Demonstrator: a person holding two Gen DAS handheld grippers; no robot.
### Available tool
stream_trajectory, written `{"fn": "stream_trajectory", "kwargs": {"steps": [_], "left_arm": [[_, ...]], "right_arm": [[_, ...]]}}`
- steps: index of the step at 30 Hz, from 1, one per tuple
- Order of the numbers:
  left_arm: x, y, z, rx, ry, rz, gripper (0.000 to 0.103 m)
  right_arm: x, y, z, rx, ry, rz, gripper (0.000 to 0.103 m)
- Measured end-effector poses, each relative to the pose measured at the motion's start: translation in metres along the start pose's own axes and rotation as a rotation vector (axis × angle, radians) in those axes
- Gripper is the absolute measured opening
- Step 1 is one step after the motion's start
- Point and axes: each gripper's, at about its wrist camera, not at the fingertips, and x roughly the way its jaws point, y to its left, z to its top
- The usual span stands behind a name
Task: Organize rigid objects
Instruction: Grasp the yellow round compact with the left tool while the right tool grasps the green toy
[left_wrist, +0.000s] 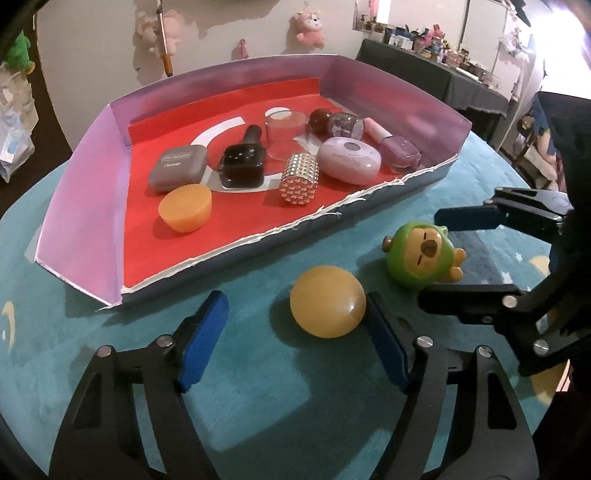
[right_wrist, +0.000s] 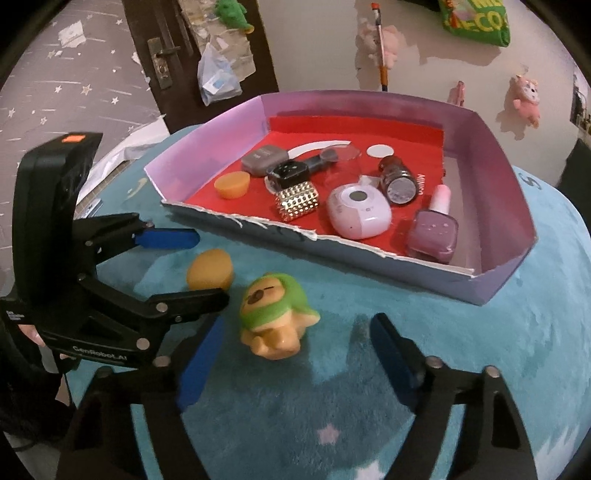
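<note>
On the soft teal table cover (left_wrist: 258, 406), two small toys sit near the front. One is a smooth yellow ball (left_wrist: 327, 301), round and a little shiny. The left gripper (left_wrist: 295, 332) is around it with its blue pads set wide. The right pad looks like it just touches the ball, and the left pad is well apart from it, so the ball is not held.

Just to the right of the ball lies a little bear toy in a green hood (right_wrist: 275, 317), with tan feet and a sleepy face. The right gripper (right_wrist: 291, 354) points down at it, jaws standing wide. The toy lies between the pads; I cannot tell if the left pad touches it, and the right pad is well clear of it.

Farther back is a shallow box (left_wrist: 81, 206) with pale purple walls and a red floor. Inside it are an orange cup (left_wrist: 185, 207), a grey case (left_wrist: 178, 168), a black bottle (left_wrist: 242, 164), a studded gold tube (left_wrist: 298, 177), a pink oval case (left_wrist: 349, 159) and a purple nail polish bottle (left_wrist: 400, 149).
</note>
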Motion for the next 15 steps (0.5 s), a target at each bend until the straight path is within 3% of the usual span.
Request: {"fn": "stream_trajectory", "kwargs": {"steps": [4,7,8,10,15], "left_arm": [[-0.001,-0.001,0.001,-0.004,-0.011,-0.025,0.06],[-0.001,-0.002,0.002,-0.012,-0.022,-0.063,0.043],[-0.001,-0.004,0.001,-0.009,-0.024,-0.067,0.036],[-0.002,-0.007,0.001,-0.006,-0.027,-0.065,0.036],[-0.009,-0.01,-0.001,-0.022,-0.039,-0.081,0.036]], "right_arm": [[0.004,0.001,0.0,-0.007,0.004,0.01,0.068],[0.006,0.002,0.0,-0.014,-0.005,0.014,0.059],[0.006,0.003,0.0,-0.015,-0.008,0.025,0.05],[0.006,0.005,0.0,-0.015,-0.014,0.057,0.047],[-0.005,0.004,-0.001,0.004,-0.053,0.037,0.046]]}}
